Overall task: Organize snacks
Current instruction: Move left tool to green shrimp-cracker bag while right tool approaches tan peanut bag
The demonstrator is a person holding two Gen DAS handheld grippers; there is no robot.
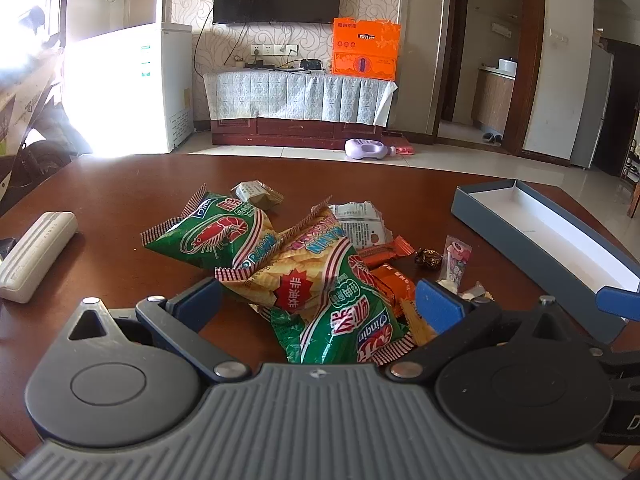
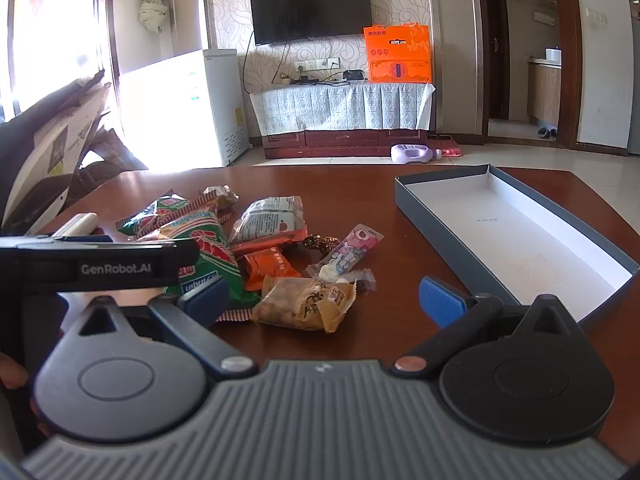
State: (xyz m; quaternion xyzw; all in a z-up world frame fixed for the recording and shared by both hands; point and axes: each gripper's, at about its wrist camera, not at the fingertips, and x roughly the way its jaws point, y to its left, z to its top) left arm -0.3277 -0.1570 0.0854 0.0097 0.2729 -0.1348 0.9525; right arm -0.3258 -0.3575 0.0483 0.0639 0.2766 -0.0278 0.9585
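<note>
- The left gripper (image 1: 318, 300) has its jaws spread wide, one on each side of the near green shrimp-chip bag (image 1: 340, 316); the pads do not visibly press it.
- A second green bag (image 1: 216, 232) lies just behind the first, overlapping it, on the brown tabletop (image 1: 120, 208).
- The right gripper (image 2: 324, 300) also has its jaws spread, and a tan nut packet (image 2: 306, 306) lies on the tabletop between and just ahead of them, untouched.
- Behind the nut packet in the right view: an orange packet (image 2: 268, 266), a pink candy sachet (image 2: 348, 248), a dark foil sweet (image 2: 320, 242), and a clear packet with white print (image 2: 272, 216).
- All the snacks sit in one loose heap at the middle of the tabletop, several overlapping.
- A shallow blue box (image 2: 436, 216) with a white inside lies open to the right of the heap, apart from it, with nothing in it.
- A white case (image 1: 36, 256) rests near the left edge of the tabletop, well apart from the snacks.
- In the right view the left gripper's black body crosses the left side, over the green bags.
- In the left view a blue fingertip (image 1: 618, 304) of the right gripper shows at the right edge, in front of the box.
</note>
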